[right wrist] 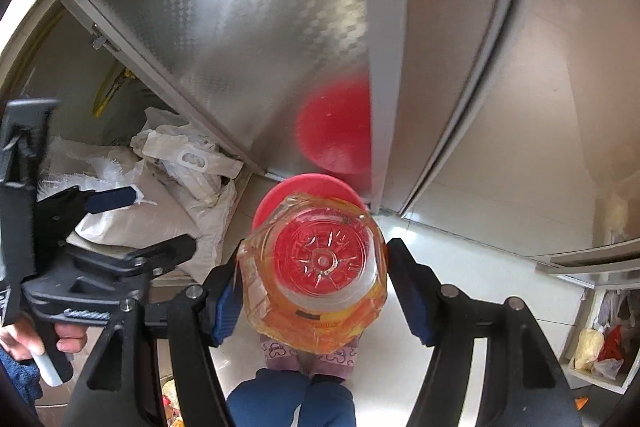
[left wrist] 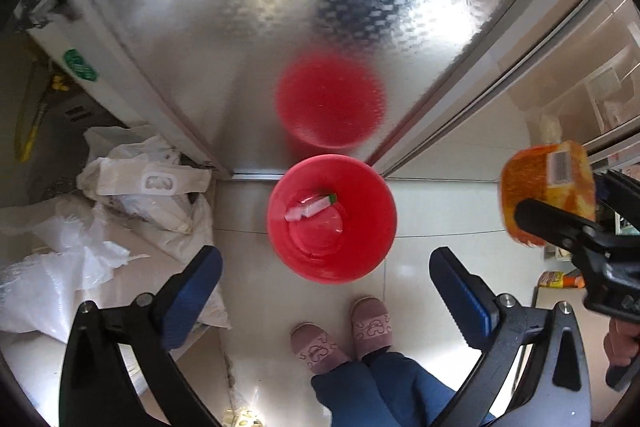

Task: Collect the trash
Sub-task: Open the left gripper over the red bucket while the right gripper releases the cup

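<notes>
Gaping empty, left claw [left wrist: 326,291] view alone shows wrapper [left wrist: 310,207] in red bucket [left wrist: 376,223]; right claw [right wrist: 314,287] clamps bottle [right wrist: 316,275].

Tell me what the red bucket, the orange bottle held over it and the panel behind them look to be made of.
Round red bucket: probably moulded plastic, with a smooth, glossy, evenly coloured wall.
Orange-labelled clear bottle: likely thin clear plastic; the red bucket shows through its ribbed, moulded base.
Patterned grey panel: possibly embossed metal or textured glass, semi-glossy; it carries a blurred reflection of the bucket.
</notes>
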Action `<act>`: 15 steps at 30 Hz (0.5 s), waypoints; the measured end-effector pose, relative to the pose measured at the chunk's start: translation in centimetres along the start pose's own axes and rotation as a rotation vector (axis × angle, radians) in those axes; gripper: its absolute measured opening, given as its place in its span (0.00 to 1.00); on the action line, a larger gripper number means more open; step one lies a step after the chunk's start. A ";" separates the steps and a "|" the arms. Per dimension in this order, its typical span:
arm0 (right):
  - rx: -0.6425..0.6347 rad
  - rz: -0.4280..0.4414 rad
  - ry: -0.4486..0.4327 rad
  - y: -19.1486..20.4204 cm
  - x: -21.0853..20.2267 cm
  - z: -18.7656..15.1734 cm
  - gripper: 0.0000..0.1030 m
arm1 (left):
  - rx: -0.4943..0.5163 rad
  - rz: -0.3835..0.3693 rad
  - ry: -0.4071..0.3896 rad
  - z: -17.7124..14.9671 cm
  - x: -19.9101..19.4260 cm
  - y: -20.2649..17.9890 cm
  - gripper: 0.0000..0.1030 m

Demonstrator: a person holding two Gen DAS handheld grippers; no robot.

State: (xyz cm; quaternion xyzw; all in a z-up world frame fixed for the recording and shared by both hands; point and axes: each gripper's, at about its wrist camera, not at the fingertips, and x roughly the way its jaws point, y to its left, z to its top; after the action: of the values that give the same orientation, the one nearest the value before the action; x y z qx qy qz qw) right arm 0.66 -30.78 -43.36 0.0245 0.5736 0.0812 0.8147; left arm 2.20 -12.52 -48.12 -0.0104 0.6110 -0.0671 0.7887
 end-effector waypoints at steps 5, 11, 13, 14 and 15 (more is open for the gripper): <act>-0.033 0.024 0.029 1.0 1.5 0.3 0.62 | -0.005 0.054 0.007 -0.8 -0.4 0.9 1.00; -0.073 0.035 0.061 2.4 3.8 0.5 0.63 | -0.065 0.091 0.009 -1.8 0.1 2.8 1.00; -0.089 0.034 0.069 2.9 4.4 0.5 0.63 | -0.074 0.089 0.007 -2.1 0.1 3.2 1.00; -0.095 0.034 0.072 3.0 4.7 0.6 0.63 | -0.077 0.089 0.007 -2.2 0.2 3.3 1.00; -0.100 0.033 0.075 3.1 4.9 0.6 0.63 | -0.078 0.089 0.007 -2.3 0.3 3.5 1.00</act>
State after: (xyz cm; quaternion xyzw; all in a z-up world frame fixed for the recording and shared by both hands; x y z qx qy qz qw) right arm 2.56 -26.85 -47.32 -0.0098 0.5985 0.1238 0.7915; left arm 0.33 -8.97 -49.32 -0.0138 0.6158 -0.0078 0.7877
